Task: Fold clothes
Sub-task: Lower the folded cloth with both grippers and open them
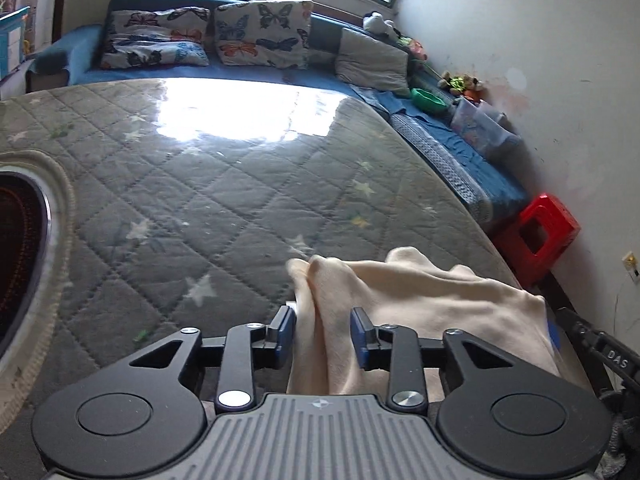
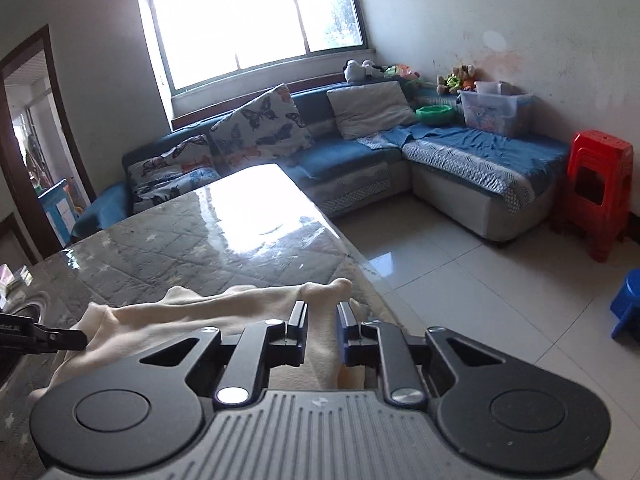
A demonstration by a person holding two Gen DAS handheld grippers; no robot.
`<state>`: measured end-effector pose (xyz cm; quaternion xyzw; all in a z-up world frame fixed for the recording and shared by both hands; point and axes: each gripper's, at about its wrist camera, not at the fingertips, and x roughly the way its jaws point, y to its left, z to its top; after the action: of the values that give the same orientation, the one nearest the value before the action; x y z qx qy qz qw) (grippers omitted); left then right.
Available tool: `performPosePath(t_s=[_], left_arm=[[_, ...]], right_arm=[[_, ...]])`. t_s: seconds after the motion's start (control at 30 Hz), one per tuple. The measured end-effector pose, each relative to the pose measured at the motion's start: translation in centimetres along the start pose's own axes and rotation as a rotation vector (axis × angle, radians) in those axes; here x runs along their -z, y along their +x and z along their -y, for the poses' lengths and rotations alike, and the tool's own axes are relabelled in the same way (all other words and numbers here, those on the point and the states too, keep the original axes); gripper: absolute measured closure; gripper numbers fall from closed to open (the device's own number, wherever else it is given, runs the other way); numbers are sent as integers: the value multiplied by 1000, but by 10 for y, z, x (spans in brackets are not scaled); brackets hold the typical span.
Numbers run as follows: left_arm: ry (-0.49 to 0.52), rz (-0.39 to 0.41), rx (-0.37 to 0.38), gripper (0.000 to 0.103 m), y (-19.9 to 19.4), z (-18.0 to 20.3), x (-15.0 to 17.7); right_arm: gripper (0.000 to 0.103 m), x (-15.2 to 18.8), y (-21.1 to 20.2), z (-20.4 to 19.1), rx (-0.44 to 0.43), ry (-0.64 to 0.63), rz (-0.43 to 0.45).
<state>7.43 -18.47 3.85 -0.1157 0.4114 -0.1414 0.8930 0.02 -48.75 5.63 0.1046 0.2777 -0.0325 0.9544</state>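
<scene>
A cream-coloured garment [image 1: 420, 296] lies bunched at the near right edge of the glass-topped table [image 1: 200, 184]. My left gripper [image 1: 323, 330] has its jaws partly apart with a fold of the garment between them. In the right wrist view the same garment [image 2: 208, 308] stretches across the near edge of the table [image 2: 200, 240]. My right gripper [image 2: 322, 322] has its jaws close together around a ridge of the cloth. The left gripper's side shows in the right wrist view [image 2: 44, 338], against the garment's left end.
A blue corner sofa [image 2: 360, 160] with butterfly pillows [image 2: 260, 124] stands beyond the table. A red stool [image 2: 598, 192] and a blue stool [image 2: 630, 304] stand on the tiled floor at right. A round dark appliance [image 1: 20, 248] sits at the table's left.
</scene>
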Motion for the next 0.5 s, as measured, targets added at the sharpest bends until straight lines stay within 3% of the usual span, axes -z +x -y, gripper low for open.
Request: performPosePath(t_s=[0.17, 0.5], left_arm=[[29, 1, -13, 68, 8, 4, -4], [99, -15, -35, 68, 33, 15, -11]], right_arm=[[83, -10, 17, -16, -45, -43, -8], [74, -3, 72, -21, 10, -55, -96]])
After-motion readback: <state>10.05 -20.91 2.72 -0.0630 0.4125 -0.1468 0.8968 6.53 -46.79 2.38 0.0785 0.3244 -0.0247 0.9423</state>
